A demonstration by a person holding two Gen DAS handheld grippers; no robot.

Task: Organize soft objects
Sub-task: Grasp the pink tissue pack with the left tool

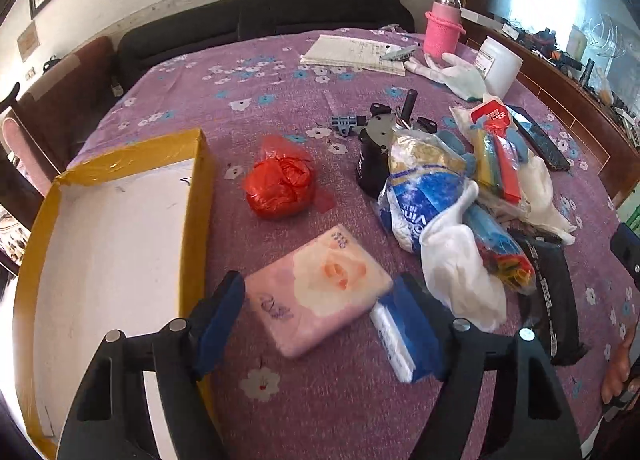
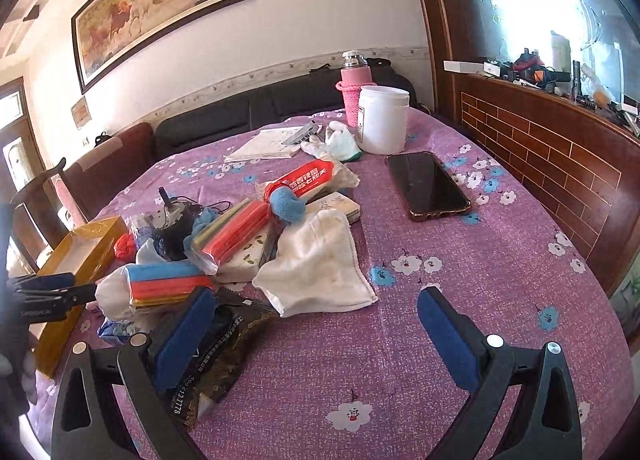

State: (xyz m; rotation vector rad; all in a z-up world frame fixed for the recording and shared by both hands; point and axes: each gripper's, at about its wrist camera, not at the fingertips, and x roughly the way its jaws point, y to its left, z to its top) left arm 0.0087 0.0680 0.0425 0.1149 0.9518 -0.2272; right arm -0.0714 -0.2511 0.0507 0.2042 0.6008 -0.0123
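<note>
Through the left wrist camera we look down on a bench (image 1: pixel 280 80) under a purple flowered cloth. Our left gripper (image 1: pixel 320 308) hangs over a pink tissue pack (image 1: pixel 320 288), its jaws spread on either side of the pack. The left blue pad appears clear of it; we cannot tell whether the right pad touches. Just beside the right pad lies a small white and blue pack (image 1: pixel 394 344). A yellow box (image 1: pixel 120 244) with a white floor sits open to the left, nothing inside that we can see. A red plastic bag (image 1: pixel 280 184) lies beyond the tissue pack. To the right is a heap: a blue and white bag (image 1: pixel 420 196), a white cloth (image 1: pixel 460 272) and coloured sponges (image 1: pixel 496 168).

Through the right wrist camera, our right gripper (image 2: pixel 316 324) hovers over the cloth with its jaws spread wide and nothing between them. The left pad is above a black packet (image 2: pixel 216 364). Ahead lies a white towel (image 2: pixel 320 260), then the heap of sponges (image 2: pixel 236 232). A phone (image 2: pixel 428 184) lies apart on the right, with a white tub (image 2: pixel 384 120) and pink bottle (image 2: pixel 354 92) behind. The yellow box (image 2: pixel 80 256) shows at far left.
</note>
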